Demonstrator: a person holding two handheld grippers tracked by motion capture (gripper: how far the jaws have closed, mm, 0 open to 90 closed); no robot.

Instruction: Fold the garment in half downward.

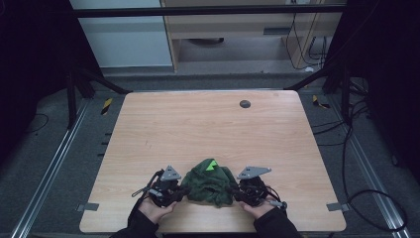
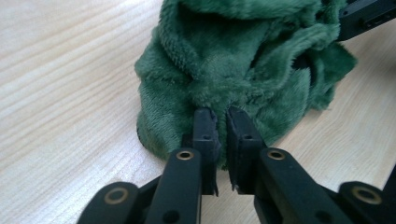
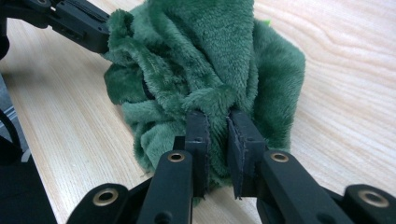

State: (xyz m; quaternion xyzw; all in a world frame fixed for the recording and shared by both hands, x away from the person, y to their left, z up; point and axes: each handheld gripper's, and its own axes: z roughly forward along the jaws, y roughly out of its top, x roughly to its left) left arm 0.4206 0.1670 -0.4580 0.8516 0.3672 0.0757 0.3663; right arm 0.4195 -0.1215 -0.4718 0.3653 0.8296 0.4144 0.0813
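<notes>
**One green cloth, two grippers at its edges**

One crumpled green plush cloth (image 1: 210, 182) lies near my edge of the wooden table (image 1: 208, 124), about midway between left and right. A small bright green tag (image 1: 212, 165) shows on its far top. I count one cloth, one table, one dark round spot (image 1: 244, 103) on the far side of the tabletop, and two grippers.

My left gripper (image 2: 222, 119) sits at the cloth's left edge, and its jaws stand slightly apart. The tips touch the pile, but I see a clear gap between them and no fold pinched there, so it is open and holds nothing. My right gripper (image 3: 219, 122) sits at the cloth's right edge in the same way: a narrow gap, tips against the plush, nothing clamped.

My judgement is that the risk lies in the grip. The plush is thick and bunched, so if I close where the tips now rest I may catch only fluff, or several layers at once, and the cloth would slip free or lift as a lump. Pulling both sides unevenly could also drag it off the near edge.
</notes>
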